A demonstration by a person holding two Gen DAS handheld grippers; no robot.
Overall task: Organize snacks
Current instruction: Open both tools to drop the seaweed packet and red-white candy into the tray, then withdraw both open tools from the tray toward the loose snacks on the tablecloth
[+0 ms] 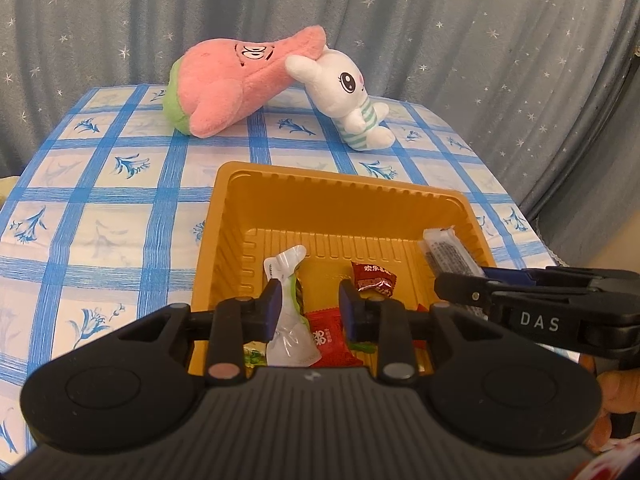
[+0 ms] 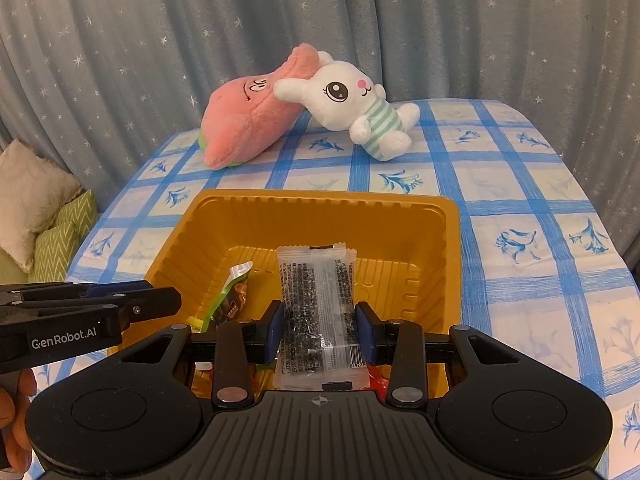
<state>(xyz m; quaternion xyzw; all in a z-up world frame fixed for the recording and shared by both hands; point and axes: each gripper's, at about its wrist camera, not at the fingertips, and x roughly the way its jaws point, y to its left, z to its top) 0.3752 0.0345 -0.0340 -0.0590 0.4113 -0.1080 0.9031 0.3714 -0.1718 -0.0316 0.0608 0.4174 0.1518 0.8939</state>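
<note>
I see a glossy, mustard-yellow plastic tray [image 1: 276,216] with ribbed walls and rounded corners, sitting on a blue-and-white checked tablecloth [image 1: 100,216] printed with blue flowers. Both pairs of tongs reach down into it at a steep slant.

My left gripper [image 1: 308,308] has its blue pads set fairly narrow, and I cannot tell whether they pinch anything. A crinkly white-and-green packet [image 1: 290,312] stands up against its left pad, its twisted top poking above the fingers. A flat red sachet [image 1: 326,338] lies between and below the pads, and a shiny dark-red foil candy [image 1: 374,280] lies just beyond the right pad.

My right gripper [image 2: 320,326] is closed on a clear, oblong packet of black seeds [image 2: 316,304], both pads pressing its long edges; the packet stands tilted away from me, its crimped top beyond the fingertips and its barcode end near the gripper's body. To the left of these tongs lies the green-edged wrapper [image 2: 234,292].

Well beyond both tongs, a pink plush [image 2: 248,116] and a white rabbit plush [image 2: 348,100] in a striped shirt lean together before a grey starred curtain [image 2: 160,40].

Fingers [image 2: 16,412] grip the left handle.
</note>
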